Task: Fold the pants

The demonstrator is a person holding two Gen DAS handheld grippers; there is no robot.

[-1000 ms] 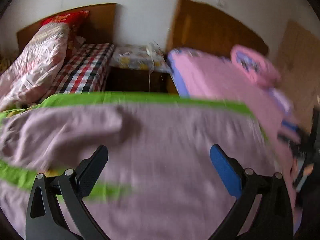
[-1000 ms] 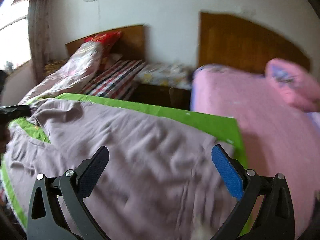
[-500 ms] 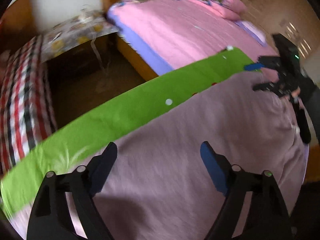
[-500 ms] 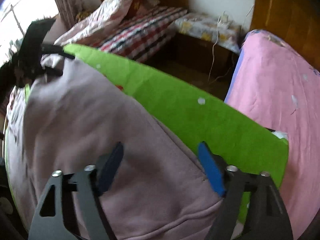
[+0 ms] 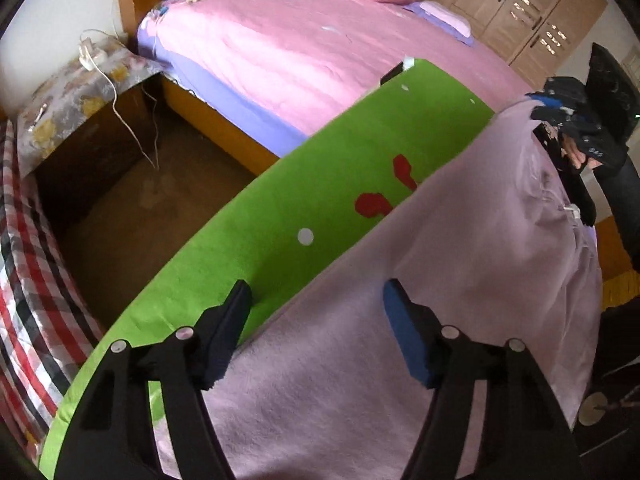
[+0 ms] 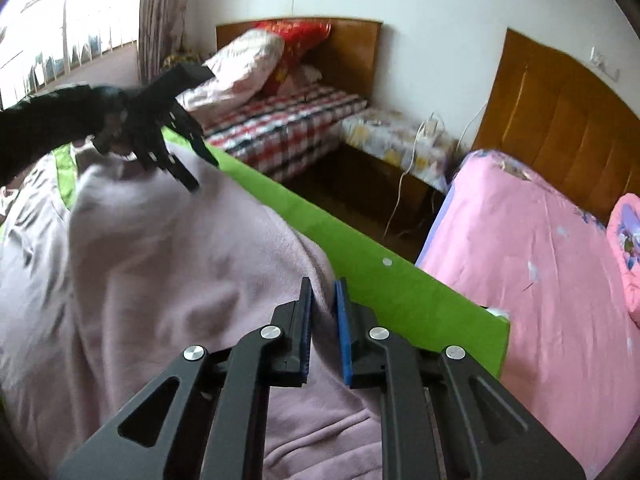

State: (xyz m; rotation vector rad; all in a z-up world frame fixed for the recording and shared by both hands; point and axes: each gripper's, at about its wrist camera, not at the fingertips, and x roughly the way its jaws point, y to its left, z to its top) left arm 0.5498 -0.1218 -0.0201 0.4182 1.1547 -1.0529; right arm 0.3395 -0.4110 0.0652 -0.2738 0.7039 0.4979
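The pants (image 5: 420,320), pale mauve and fleecy, lie spread over the green surface (image 5: 320,184), which stands between the pink bed (image 5: 320,40) and the checked bed (image 6: 288,128). Taking the white dot (image 5: 306,236) on that surface as the mark, the fabric's long edge runs just beside it on the side away from the pink bed.

The right hand-held gripper (image 6: 323,304) is pressed together on a ridge of the pants near their end toward the pink bed, a thin fold of cloth pinched between its pads. The left hand-held gripper (image 5: 316,300) straddles the long edge of the pants well along from the dot toward the checked bed; its jaws are closing, one finger over bare green, the blue one over fabric, with the edge between them and not yet clamped.

The step in hand looks like securing two grips along the same edge before lifting it over. To do it well, the left should dip low enough that its lower finger slides under the edge, catching every layer rather than skimming the top. Both grips should sit on the same edge line, so the fold falls straight. Once the left has bitten, lift both together and keep the cloth lightly taut between them; a slack span would likely wrinkle.
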